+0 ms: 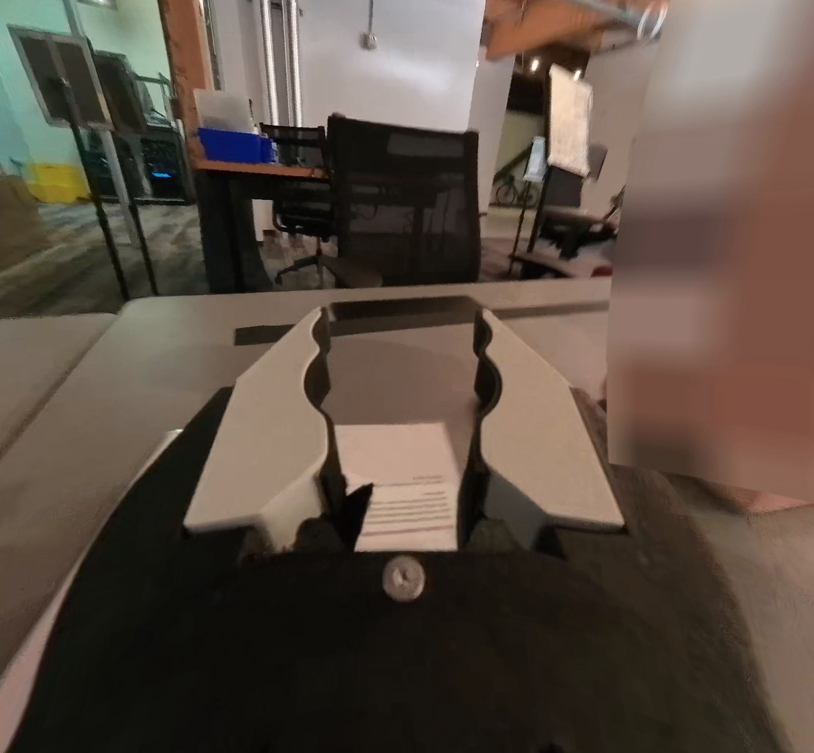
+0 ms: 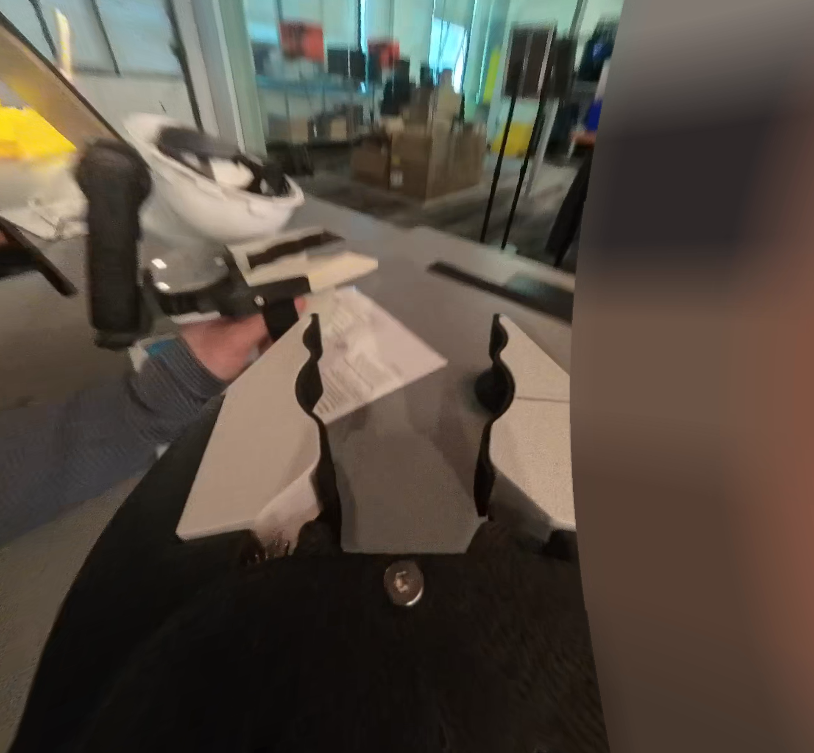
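Both hand-held grippers are spread wide with nothing in them over the grey bench (image 1: 132, 379), left hand-held gripper (image 1: 401, 318) right above a printed paper sheet (image 1: 396, 454), right hand-held gripper (image 2: 405, 322) with that sheet (image 2: 383, 362) at roughly its 11 o'clock, though it's blurry.

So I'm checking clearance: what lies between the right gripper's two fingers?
In the right wrist view, the right gripper stands open over bare grey table; only a corner of the white printed sheet reaches in beside the left finger.

Grey table (image 1: 132, 379), white lined paper (image 1: 396, 458), blue bin (image 1: 233, 144).
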Motion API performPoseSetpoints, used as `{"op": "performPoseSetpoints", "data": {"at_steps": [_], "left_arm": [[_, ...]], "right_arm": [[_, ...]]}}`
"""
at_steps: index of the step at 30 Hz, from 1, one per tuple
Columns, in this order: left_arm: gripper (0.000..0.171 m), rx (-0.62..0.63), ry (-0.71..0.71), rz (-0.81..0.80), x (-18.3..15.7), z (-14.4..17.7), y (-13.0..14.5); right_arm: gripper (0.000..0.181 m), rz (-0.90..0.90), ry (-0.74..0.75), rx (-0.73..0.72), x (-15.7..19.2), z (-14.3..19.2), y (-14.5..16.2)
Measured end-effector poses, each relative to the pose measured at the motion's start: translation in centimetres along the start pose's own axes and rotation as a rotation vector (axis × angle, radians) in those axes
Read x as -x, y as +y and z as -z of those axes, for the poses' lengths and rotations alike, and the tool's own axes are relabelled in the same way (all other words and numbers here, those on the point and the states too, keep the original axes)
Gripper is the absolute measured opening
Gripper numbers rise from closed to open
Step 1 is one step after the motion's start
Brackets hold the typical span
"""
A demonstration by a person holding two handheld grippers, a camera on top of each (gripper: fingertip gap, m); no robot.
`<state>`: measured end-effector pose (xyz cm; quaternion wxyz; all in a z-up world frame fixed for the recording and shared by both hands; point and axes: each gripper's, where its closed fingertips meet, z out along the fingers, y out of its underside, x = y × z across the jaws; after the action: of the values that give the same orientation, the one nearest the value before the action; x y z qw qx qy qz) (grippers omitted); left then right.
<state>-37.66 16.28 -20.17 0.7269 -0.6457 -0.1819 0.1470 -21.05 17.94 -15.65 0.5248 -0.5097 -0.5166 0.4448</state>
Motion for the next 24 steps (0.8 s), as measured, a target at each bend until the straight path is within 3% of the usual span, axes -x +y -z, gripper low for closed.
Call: {"op": "performPoseSetpoints", "data": {"at_steps": [2, 5, 10, 13, 16, 20, 21, 24], "left_arm": [[0.064, 0.04, -0.049, -0.113, 1.5, -0.5, 1.7], [0.063, 0.042, -0.064, -0.147, 2.4, -0.9, 2.3], [0.062, 0.043, -0.077, -0.148, 2.8, -1.1, 2.9], [0.062, 0.035, -0.066, -0.109, 2.8, -1.1, 2.9], [0.062, 0.037, -0.062, -0.102, 2.7, -1.3, 2.9], [0.062, 0.04, -0.063, -0.095, 2.8, -1.4, 2.9], [0.062, 0.043, -0.063, -0.09, 2.8, -1.3, 3.0], [0.062, 0.046, -0.06, -0.075, 2.8, -1.2, 3.1]], "right_arm": [[0.082, -0.03, 0.039, 0.108, -0.2, -3.9, 4.8], [0.085, -0.073, 0.164, 0.263, -3.3, -8.6, 10.0], [0.086, -0.228, 0.34, 0.462, -8.3, -12.6, 15.8], [0.091, -0.288, 0.389, 0.515, -9.8, -13.7, 16.9], [0.111, -0.326, 0.399, 0.62, -10.3, -14.5, 18.6], [0.098, -0.266, 0.422, 0.671, -10.7, -14.7, 19.1], [0.084, -0.268, 0.424, 0.664, -10.8, -14.6, 19.0], [0.084, -0.26, 0.408, 0.662, -10.8, -14.5, 19.0]]}}
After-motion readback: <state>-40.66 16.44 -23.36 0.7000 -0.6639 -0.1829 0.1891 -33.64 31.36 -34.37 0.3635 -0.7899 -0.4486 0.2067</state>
